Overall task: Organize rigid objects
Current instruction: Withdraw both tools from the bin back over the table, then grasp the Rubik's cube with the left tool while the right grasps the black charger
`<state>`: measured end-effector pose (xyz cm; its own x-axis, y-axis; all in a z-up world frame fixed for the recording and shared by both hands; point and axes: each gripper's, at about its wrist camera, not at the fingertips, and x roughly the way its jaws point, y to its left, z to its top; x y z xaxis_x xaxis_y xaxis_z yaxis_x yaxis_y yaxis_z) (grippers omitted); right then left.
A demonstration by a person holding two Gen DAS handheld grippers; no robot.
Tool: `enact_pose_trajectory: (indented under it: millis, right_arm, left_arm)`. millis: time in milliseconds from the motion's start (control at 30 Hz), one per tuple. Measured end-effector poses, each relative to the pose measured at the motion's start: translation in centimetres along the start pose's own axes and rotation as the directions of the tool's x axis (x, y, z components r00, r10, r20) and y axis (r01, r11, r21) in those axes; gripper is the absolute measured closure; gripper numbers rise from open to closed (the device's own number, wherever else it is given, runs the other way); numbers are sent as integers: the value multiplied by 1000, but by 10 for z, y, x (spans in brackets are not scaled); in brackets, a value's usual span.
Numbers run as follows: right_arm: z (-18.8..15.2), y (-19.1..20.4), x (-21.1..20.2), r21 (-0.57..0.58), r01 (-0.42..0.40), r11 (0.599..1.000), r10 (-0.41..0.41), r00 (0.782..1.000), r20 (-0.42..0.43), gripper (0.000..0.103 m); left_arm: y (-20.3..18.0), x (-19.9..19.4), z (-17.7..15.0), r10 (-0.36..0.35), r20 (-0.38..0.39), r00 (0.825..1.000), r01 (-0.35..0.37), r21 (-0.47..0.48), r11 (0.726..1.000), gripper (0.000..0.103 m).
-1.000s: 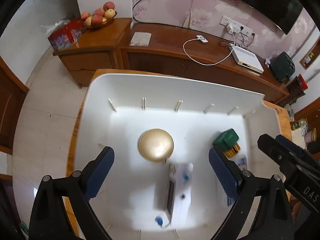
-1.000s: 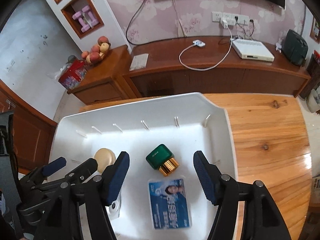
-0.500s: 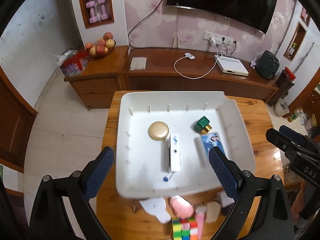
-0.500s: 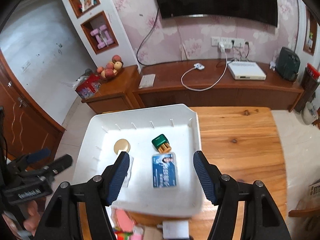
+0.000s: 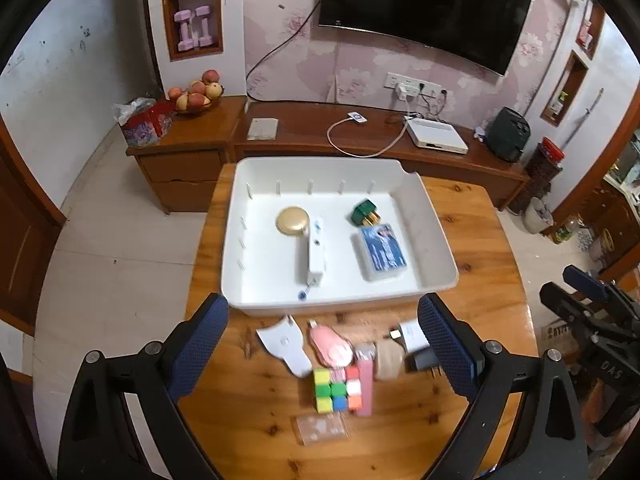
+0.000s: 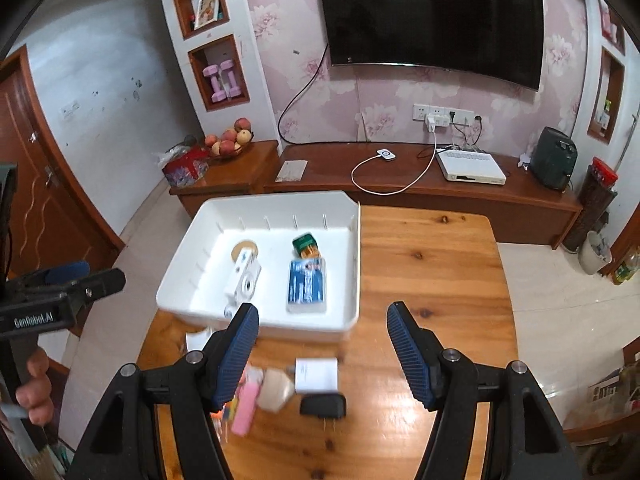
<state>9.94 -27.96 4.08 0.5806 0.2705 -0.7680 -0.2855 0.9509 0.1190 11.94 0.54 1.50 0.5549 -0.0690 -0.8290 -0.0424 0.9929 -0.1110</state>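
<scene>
Both your tongs, left (image 5: 323,344) and right (image 6: 322,354), hang spread and empty over the bench (image 6: 432,280), cube (image 5: 335,390) and blurry bits, maybe chargers, beside the bin (image 5: 434,236).

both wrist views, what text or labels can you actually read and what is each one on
"GenRobot.AI": on the left tool's black body, seen from the right wrist view.
"DAS": partial lettering on the right tool's black body, seen from the left wrist view; the rest is cut off.
Blue card box in the white tray: print too blurred to read.
White adapter: marking too small to read.
</scene>
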Motion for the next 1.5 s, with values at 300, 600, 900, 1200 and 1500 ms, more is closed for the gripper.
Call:
enact_pose_trajectory:
  millis: [300,600,900,1200,1500]
  right_arm:
    - [-51,7,-10,-52,20,998,-21,1000,-14,35]
    - [-89,7,27,-43,23,999,-27,997,-76,35]
    - [-127,6,97,-52,29,998,-39,981,-192,35]
    - [-141,15,141,-87,25,996,-45,970,-240,35]
    - [-146,12,165,-53,23,998,-36,964,-265,35]
  left_arm:
    - [-8,-13,-53,-22,-25,999,23,10,1000,7]
    - [-30,18,-88,5,-20,1000,-3,77,997,3]
    - [-37,81,-103,23,-99,995,-14,89,996,3]
    - [-21,130,-112,31,-200,979,-25,36,999,3]
    - [-17,145,-120,60,-234,970,-52,41,998,3]
